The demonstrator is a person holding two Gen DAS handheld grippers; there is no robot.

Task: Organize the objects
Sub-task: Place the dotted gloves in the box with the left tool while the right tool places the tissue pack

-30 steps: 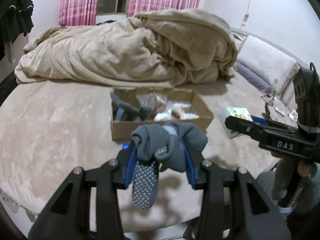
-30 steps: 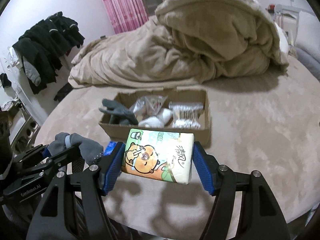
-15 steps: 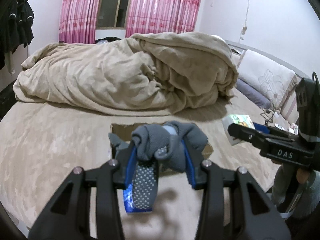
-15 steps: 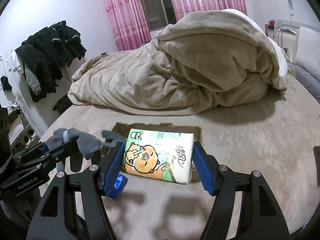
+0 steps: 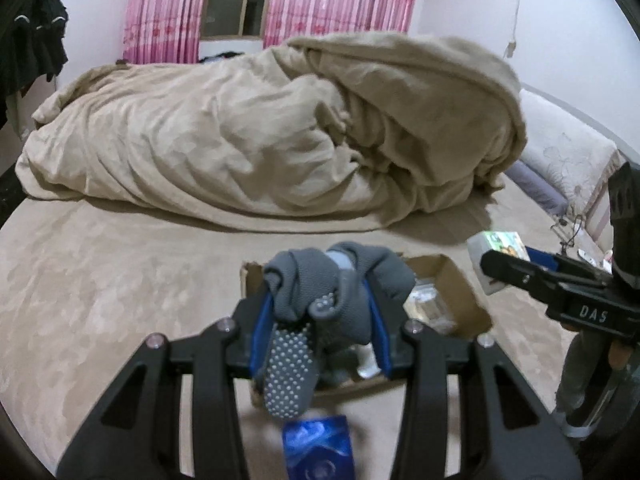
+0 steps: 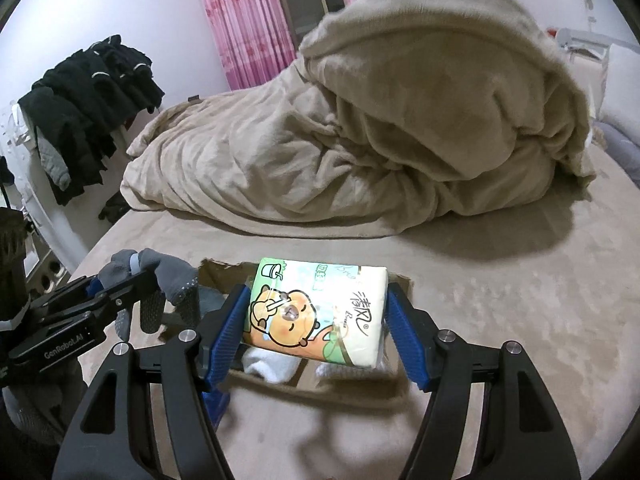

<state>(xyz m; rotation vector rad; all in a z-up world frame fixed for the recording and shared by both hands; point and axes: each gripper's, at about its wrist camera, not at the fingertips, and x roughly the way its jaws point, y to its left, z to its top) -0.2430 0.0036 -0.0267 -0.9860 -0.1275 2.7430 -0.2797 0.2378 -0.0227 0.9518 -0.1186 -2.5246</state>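
Plainly: left gripper (image 5: 316, 336) fingers clamp grey sock (image 5: 320, 292); right gripper (image 6: 316, 320) fingers pinch tissue pack (image 6: 316, 312), probably "清风".

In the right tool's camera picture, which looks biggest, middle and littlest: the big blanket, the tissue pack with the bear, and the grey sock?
1. Blanket: biggest by far.
2. Tissue pack: middle, though it sits right by the camera, so it looks bigger than it is.
3. Grey sock: littlest, partly hidden by the other tool.

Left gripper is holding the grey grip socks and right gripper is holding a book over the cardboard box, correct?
Not a book: the right gripper holds a tissue pack with a cartoon bear, as the right wrist view shows. The left gripper does hold the grey grip socks over the cardboard box.
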